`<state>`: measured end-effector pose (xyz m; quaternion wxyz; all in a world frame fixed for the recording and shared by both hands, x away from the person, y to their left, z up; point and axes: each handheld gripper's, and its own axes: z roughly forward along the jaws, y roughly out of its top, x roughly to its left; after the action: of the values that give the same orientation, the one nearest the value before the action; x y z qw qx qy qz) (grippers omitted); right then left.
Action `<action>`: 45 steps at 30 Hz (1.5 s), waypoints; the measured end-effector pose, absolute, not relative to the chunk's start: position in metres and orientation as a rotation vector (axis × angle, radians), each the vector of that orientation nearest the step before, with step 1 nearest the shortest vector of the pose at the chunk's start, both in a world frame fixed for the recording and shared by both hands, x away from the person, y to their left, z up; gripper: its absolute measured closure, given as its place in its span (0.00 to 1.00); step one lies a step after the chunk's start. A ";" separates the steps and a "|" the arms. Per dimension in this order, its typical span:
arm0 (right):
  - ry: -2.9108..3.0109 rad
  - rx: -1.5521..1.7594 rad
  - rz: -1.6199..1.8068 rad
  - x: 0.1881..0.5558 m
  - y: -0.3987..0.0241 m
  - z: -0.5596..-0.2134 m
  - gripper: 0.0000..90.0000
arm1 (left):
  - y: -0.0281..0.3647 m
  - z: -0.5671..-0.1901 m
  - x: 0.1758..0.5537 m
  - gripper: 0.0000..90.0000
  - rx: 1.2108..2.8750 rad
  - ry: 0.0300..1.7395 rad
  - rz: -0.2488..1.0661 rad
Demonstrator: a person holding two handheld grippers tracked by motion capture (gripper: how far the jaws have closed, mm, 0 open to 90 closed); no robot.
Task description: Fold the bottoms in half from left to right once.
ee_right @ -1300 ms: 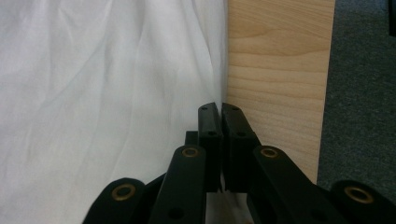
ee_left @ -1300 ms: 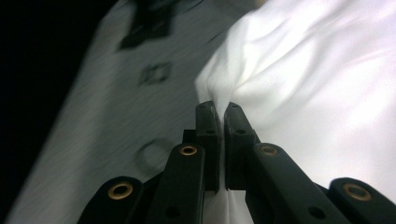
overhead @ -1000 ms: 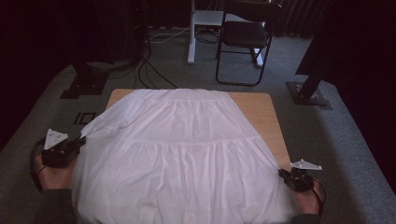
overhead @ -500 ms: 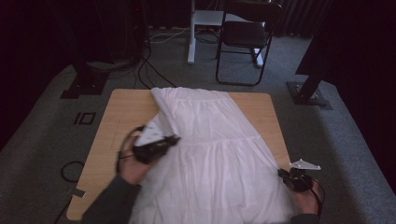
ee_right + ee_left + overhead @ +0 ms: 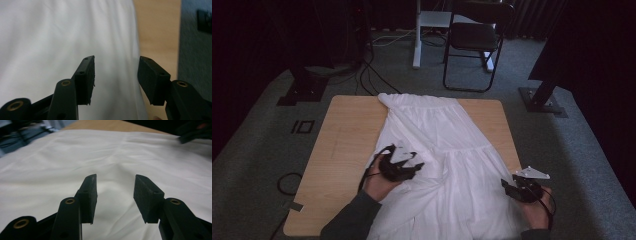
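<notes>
1. a white tiered garment [image 5: 447, 165] lies on the wooden table [image 5: 347, 145], covering its middle and right part; the left side of the cloth is folded over towards the centre, leaving the left part of the tabletop bare
2. the left gripper [image 5: 404, 165] sits over the folded edge near the middle of the cloth; its jaws have just been opening and now stand apart, with nothing pinched between them, only loose white cloth lying beneath [image 5: 115, 195]
3. the right gripper [image 5: 512, 187] is at the cloth's near right edge; its jaws have just been opening and stand spread, pads clear of the fabric, with the hem edge lying below the gap [image 5: 116, 72]
4. a dark folding chair [image 5: 477, 40] stands on the grey carpet beyond the table
</notes>
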<state>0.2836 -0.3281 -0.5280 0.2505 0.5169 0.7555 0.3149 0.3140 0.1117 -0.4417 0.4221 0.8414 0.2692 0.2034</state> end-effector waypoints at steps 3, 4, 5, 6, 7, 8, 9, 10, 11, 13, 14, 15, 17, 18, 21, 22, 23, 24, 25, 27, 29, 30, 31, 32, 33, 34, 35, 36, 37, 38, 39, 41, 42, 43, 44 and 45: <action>2.100 1.320 0.930 0.284 -0.307 -0.512 0.63 | 0.148 -0.447 0.311 0.58 2.082 0.786 0.582; 2.133 1.274 0.964 0.286 -0.295 -0.506 0.63 | 0.148 -0.447 0.311 0.58 2.082 0.786 0.582; 2.183 1.222 1.011 0.289 -0.276 -0.499 0.75 | 0.179 -0.459 0.307 0.58 2.059 0.895 0.609; 2.205 1.194 1.023 0.292 -0.266 -0.497 0.75 | 0.188 -0.465 0.305 0.57 2.060 0.930 0.623; 2.205 1.194 1.023 0.292 -0.266 -0.497 0.75 | 0.188 -0.465 0.305 0.57 2.060 0.930 0.623; 2.227 1.169 1.039 0.294 -0.255 -0.495 0.75 | 0.197 -0.470 0.304 0.57 2.059 0.963 0.629; 2.250 1.146 1.057 0.297 -0.245 -0.494 0.73 | 0.204 -0.476 0.303 0.57 2.058 0.994 0.632; 2.272 1.125 1.074 0.300 -0.234 -0.493 0.70 | 0.211 -0.482 0.301 0.57 2.061 1.025 0.632; 2.305 1.099 1.100 0.306 -0.214 -0.493 0.63 | 0.221 -0.494 0.299 0.56 2.067 1.074 0.631; 2.318 1.089 1.102 0.309 -0.204 -0.493 0.60 | 0.224 -0.500 0.298 0.56 2.075 1.093 0.624; 2.332 1.076 1.097 0.311 -0.194 -0.493 0.55 | 0.227 -0.505 0.297 0.55 2.081 1.106 0.619; 2.344 1.055 1.091 0.314 -0.185 -0.493 0.52 | 0.228 -0.510 0.296 0.54 2.083 1.123 0.620; 2.371 1.046 1.075 0.322 -0.164 -0.497 0.42 | 0.232 -0.521 0.297 0.51 2.095 1.162 0.623; 2.369 1.053 1.066 0.325 -0.158 -0.500 0.38 | 0.232 -0.524 0.297 0.51 2.102 1.173 0.622; 2.353 1.079 1.051 0.330 -0.150 -0.503 0.31 | 0.234 -0.530 0.299 0.49 2.112 1.195 0.627; 2.357 1.103 1.023 0.335 -0.145 -0.508 0.29 | 0.234 -0.533 0.300 0.47 2.109 1.209 0.629; 2.367 1.119 0.986 0.338 -0.144 -0.512 0.28 | 0.236 -0.537 0.302 0.46 2.107 1.227 0.623; 2.371 1.126 0.963 0.340 -0.143 -0.515 0.29 | 0.236 -0.537 0.302 0.45 2.107 1.227 0.623; 2.384 1.143 0.943 0.342 -0.144 -0.520 0.32 | 0.238 -0.541 0.305 0.44 2.108 1.256 0.619; 2.392 1.155 0.934 0.343 -0.145 -0.522 0.35 | 0.238 -0.543 0.307 0.44 2.109 1.266 0.614; 2.416 1.154 0.931 0.344 -0.147 -0.525 0.44 | 0.237 -0.547 0.311 0.44 2.119 1.284 0.612; 2.468 1.140 0.938 0.342 -0.149 -0.528 0.71 | 0.237 -0.550 0.313 0.44 2.116 1.294 0.606; 2.484 1.123 0.942 0.341 -0.149 -0.528 0.81 | 0.238 -0.550 0.316 0.45 2.094 1.292 0.572; 2.485 1.108 0.944 0.339 -0.150 -0.527 0.90 | 0.239 -0.551 0.318 0.50 2.083 1.284 0.533; 2.482 1.100 0.943 0.338 -0.150 -0.525 0.94 | 0.239 -0.551 0.319 0.59 2.078 1.262 0.503; 2.478 1.091 0.950 0.338 -0.150 -0.524 0.95 | 0.239 -0.551 0.319 0.76 2.078 1.262 0.503; 2.462 1.077 0.973 0.336 -0.151 -0.518 0.96 | 0.238 -0.550 0.318 0.98 2.088 1.207 0.471; 2.453 1.069 0.984 0.336 -0.152 -0.515 0.96 | 0.238 -0.548 0.316 0.99 2.093 1.214 0.505; 2.445 1.060 0.995 0.335 -0.153 -0.512 0.96 | 0.240 -0.545 0.314 1.00 2.078 1.223 0.528; 2.436 1.057 1.004 0.334 -0.155 -0.509 0.96 | 0.244 -0.539 0.312 1.00 2.049 1.239 0.557; 2.436 1.057 1.004 0.334 -0.155 -0.509 0.96 | 0.244 -0.539 0.312 1.00 2.049 1.239 0.557; 2.427 1.055 1.017 0.333 -0.157 -0.505 0.97 | 0.253 -0.529 0.308 1.00 1.999 1.261 0.602; 2.415 1.053 1.042 0.332 -0.160 -0.501 0.97 | 0.263 -0.516 0.303 1.00 1.948 1.292 0.655; 2.418 1.046 1.085 0.331 -0.161 -0.496 0.97 | 0.266 -0.509 0.301 1.00 1.934 1.298 0.692; 2.426 1.038 1.106 0.330 -0.160 -0.495 0.97 | 0.268 -0.502 0.301 1.00 1.931 1.303 0.709; 2.431 1.027 1.119 0.329 -0.158 -0.494 0.97 | 0.267 -0.495 0.300 1.00 1.925 1.300 0.723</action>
<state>0.3287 -0.1577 -0.4937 0.1373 0.3548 0.8401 0.3868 0.2999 0.2670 -0.4953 0.3472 0.7420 0.5011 0.2789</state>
